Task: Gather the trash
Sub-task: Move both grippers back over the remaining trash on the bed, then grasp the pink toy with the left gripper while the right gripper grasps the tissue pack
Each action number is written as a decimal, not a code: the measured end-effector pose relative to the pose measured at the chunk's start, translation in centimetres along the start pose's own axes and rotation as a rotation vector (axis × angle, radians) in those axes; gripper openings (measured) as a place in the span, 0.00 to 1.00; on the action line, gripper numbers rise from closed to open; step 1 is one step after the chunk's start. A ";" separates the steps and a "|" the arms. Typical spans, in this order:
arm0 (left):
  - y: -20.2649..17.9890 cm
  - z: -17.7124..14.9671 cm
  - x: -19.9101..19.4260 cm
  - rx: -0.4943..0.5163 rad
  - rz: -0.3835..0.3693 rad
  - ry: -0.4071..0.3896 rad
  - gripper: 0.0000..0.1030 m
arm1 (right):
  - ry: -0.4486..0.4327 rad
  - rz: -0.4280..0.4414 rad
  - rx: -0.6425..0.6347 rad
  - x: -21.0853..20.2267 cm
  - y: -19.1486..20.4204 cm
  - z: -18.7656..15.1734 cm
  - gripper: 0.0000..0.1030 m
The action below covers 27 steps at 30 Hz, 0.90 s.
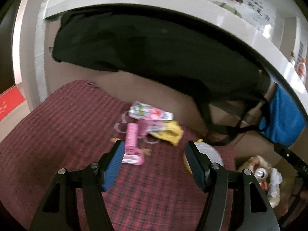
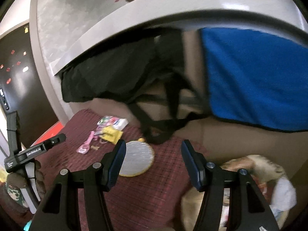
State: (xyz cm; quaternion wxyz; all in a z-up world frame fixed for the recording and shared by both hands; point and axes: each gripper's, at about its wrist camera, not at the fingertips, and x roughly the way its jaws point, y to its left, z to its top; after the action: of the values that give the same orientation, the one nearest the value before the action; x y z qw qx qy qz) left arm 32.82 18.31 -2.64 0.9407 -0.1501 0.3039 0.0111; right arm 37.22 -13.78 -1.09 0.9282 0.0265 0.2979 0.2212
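I'm holding both the left gripper (image 1: pixel 154 152) and right gripper (image 2: pixel 153 150) wide open, empty; blur risks me missing the pink wrapper (image 1: pixel 132 144) mid-bed.

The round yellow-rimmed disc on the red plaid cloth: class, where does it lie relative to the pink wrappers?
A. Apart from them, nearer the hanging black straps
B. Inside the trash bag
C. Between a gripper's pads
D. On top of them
A: the disc lies flat on the cloth, clear of the pink wrappers, near the black straps.

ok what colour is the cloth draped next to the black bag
Bright blue cloth, clearest in the right wrist view.
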 end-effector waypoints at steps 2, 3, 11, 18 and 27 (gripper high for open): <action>0.9 0.0 0.6 0.020 0.025 0.015 0.66 | 0.015 0.011 -0.015 1.1 1.2 0.1 0.55; 1.2 0.1 0.9 0.030 0.037 0.023 0.66 | 0.021 0.019 -0.024 1.5 1.7 0.1 0.55; 2.2 0.2 5.8 0.082 0.054 0.116 0.66 | 0.063 0.033 -0.065 3.3 3.9 -0.2 0.55; 3.5 -0.4 9.3 0.078 0.081 0.195 0.61 | 0.080 0.015 -0.073 3.8 3.1 -0.8 0.55; 3.7 -0.7 11.8 0.066 0.139 0.289 0.46 | 0.118 0.042 -0.013 5.4 2.3 -1.4 0.55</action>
State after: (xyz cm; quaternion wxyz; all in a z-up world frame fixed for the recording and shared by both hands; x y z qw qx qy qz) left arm 41.63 20.84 -10.94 0.8886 -0.0977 0.4459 0.0445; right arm 39.44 -9.50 -4.72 0.9044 0.0136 0.3502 0.2435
